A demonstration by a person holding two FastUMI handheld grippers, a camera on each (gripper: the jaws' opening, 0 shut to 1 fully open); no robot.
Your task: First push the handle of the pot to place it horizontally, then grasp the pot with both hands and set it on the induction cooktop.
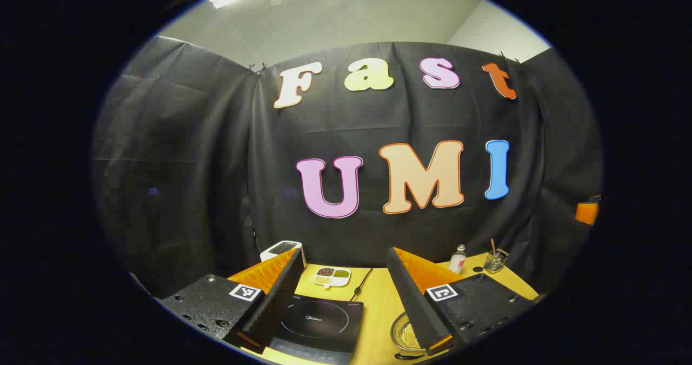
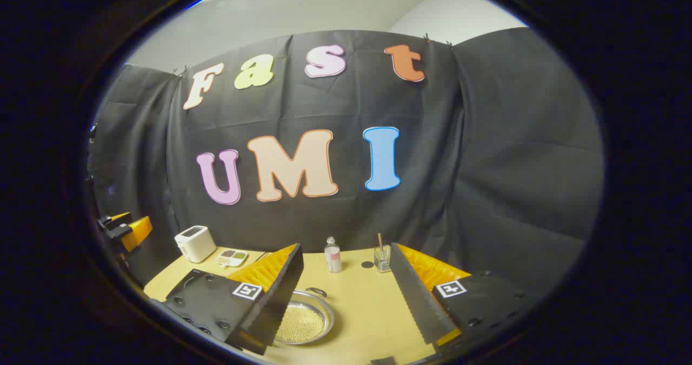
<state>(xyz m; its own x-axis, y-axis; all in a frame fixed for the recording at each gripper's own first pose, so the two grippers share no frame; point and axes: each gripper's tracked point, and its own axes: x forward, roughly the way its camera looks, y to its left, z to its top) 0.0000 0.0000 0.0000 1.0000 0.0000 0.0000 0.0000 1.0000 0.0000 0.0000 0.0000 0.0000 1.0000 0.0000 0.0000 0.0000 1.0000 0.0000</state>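
In the left gripper view the black induction cooktop [image 1: 319, 324] lies on the yellow table below my open left gripper [image 1: 346, 259]. The steel pot [image 1: 405, 335], with yellowish beads inside, peeks out behind the right finger. My right gripper [image 2: 346, 254] also stands open, well above the table. Below its left finger sits the pot [image 2: 305, 319], and a dark handle [image 2: 316, 291] shows at its far rim. The left gripper's orange and black tip [image 2: 127, 229] appears at the far left of the right gripper view.
A white appliance [image 2: 194, 243] and a small divided dish [image 2: 231, 257] stand at the back left. A small bottle [image 2: 332, 256] and a glass with a stick [image 2: 382, 258] stand at the back. A black cord [image 1: 362, 283] runs from the cooktop.
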